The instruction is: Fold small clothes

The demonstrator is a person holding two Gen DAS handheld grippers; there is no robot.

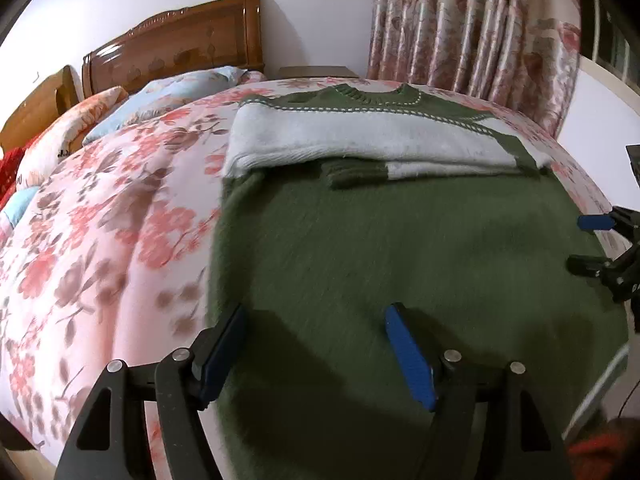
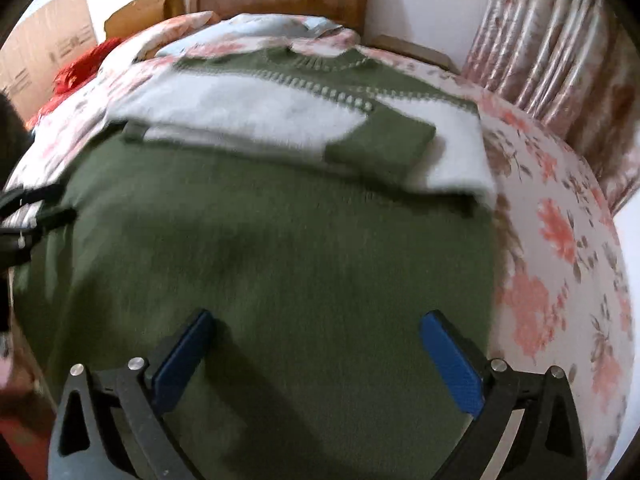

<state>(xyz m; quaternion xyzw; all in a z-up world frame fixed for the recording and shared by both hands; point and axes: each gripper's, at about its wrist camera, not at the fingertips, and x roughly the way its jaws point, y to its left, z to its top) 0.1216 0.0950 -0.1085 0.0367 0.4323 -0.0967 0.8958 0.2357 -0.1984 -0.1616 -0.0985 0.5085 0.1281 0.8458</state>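
Hidden: sweater (image 1: pixel 400 248) hem cut off below both views; right view blurred.
Sweater: fuzzy green-and-white knit, sleeves folded across chest, flat on floral bedspread (image 1: pixel 100 240).
Left gripper (image 1: pixel 314 344): released, empty.
Right gripper (image 2: pixel 316 354): spread wide, empty.

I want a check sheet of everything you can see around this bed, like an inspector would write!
Surface: bed with a flowery quilt.
Job's things: green and white sweater lying flat, both sleeves folded across the chest, neck toward the headboard.
Clutter: pillows by the headboard; something red at the far left edge.
Grippers: left claw open over the sweater's lower left edge, holding nothing; right claw open over the lower green part, holding nothing.
Cables: a thin dark cord at the right edge of the left view.
Surroundings: white wall, flowery curtain, wooden cupboard.
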